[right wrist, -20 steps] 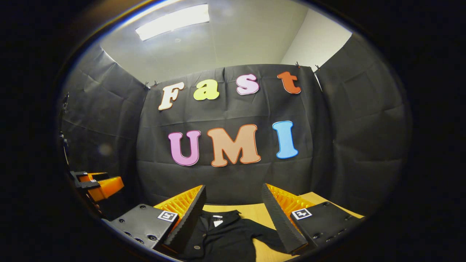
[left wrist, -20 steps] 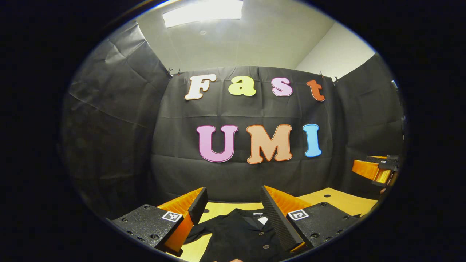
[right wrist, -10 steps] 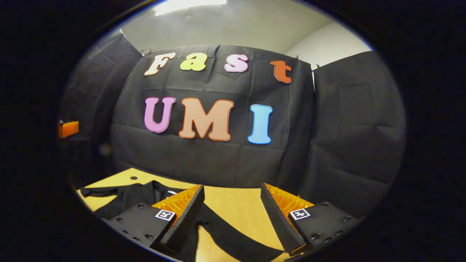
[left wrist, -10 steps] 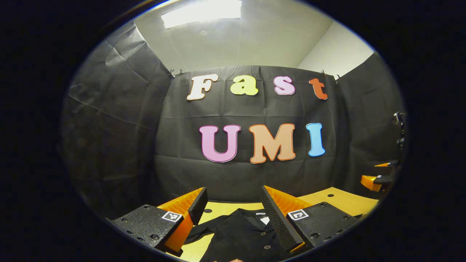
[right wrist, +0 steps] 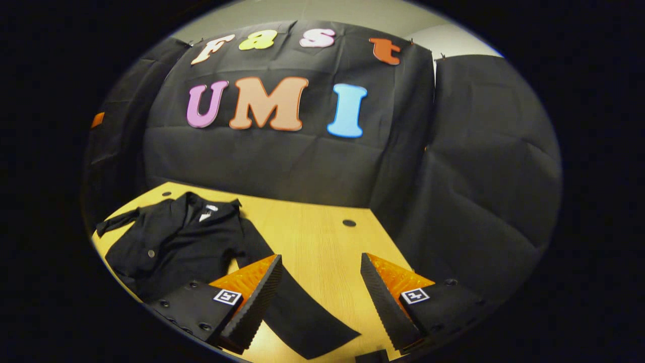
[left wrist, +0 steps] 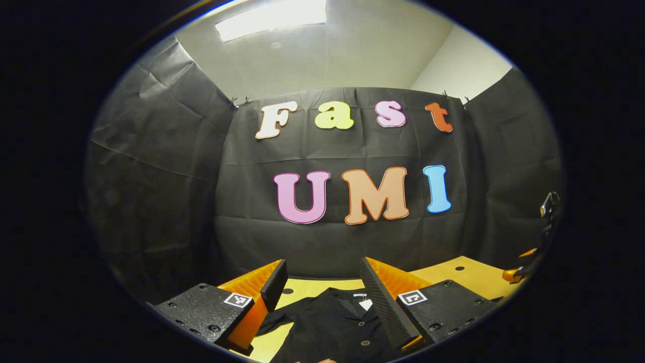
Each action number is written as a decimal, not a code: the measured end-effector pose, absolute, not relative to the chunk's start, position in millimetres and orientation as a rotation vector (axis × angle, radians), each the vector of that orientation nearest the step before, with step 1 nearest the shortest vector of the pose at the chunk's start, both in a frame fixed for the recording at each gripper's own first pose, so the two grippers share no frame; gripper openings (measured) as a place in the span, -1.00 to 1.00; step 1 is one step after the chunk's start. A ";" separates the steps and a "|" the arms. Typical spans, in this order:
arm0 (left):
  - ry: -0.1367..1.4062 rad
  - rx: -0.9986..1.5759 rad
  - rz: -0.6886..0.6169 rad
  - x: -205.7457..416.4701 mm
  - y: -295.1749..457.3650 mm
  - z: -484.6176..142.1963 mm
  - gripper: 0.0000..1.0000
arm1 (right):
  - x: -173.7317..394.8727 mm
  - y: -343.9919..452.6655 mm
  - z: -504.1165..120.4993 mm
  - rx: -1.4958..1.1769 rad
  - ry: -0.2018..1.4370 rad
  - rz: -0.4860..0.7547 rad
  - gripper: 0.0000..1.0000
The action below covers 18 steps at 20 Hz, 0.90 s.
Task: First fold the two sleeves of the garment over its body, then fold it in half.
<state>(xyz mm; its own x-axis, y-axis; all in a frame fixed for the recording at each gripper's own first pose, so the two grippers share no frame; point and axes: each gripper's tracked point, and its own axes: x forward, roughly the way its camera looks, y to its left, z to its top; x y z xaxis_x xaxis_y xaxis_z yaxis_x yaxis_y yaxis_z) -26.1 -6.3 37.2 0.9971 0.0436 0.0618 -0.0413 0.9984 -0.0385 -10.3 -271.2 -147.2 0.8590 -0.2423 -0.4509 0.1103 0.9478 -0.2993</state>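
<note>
A black buttoned garment (right wrist: pixel 176 242) lies spread on the wooden table (right wrist: pixel 317 237), collar toward the back wall. Its right sleeve (right wrist: pixel 302 315) stretches out flat toward the near edge. My right gripper (right wrist: pixel 320 259) hovers open above that sleeve, whose cloth passes under the left finger (right wrist: pixel 252 307); the fingers hold nothing. In the left gripper view the garment's body (left wrist: pixel 332 322) with its collar tag and buttons lies below my left gripper (left wrist: pixel 322 264), which is open and above the cloth. The left sleeve (left wrist: pixel 274 320) runs off behind the left finger.
Black cloth walls close the booth at the back and on both sides. Small round holes (right wrist: pixel 348 222) dot the table top. A bit of the other gripper (left wrist: pixel 516 272) shows at the far right of the left gripper view.
My right gripper has swung to the right and tipped downward; the garment now lies to its left with the right sleeve under it. The left gripper has hardly moved.
</note>
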 end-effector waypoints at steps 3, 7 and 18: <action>-0.044 -0.032 0.049 -23.4 -14.8 32.5 0.86 | -26.9 -291.1 -191.3 -0.274 0.654 -0.146 0.98; -0.035 -0.016 0.056 -20.0 -26.0 32.8 0.79 | -49.6 -305.6 -239.2 -0.312 0.863 -0.072 0.99; 0.002 0.014 0.105 -21.4 -39.3 20.0 0.79 | -69.8 -330.7 -299.0 -0.285 1.175 0.022 0.99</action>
<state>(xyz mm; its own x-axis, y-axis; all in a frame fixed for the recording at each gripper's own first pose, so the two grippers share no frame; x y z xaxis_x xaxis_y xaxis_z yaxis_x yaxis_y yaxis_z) -21.4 -39.3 20.0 0.9945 0.1051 -0.0010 -0.1051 0.9944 0.0137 -69.8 -330.7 -299.0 0.3896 -0.1305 -0.9117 -0.1651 0.9640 -0.2085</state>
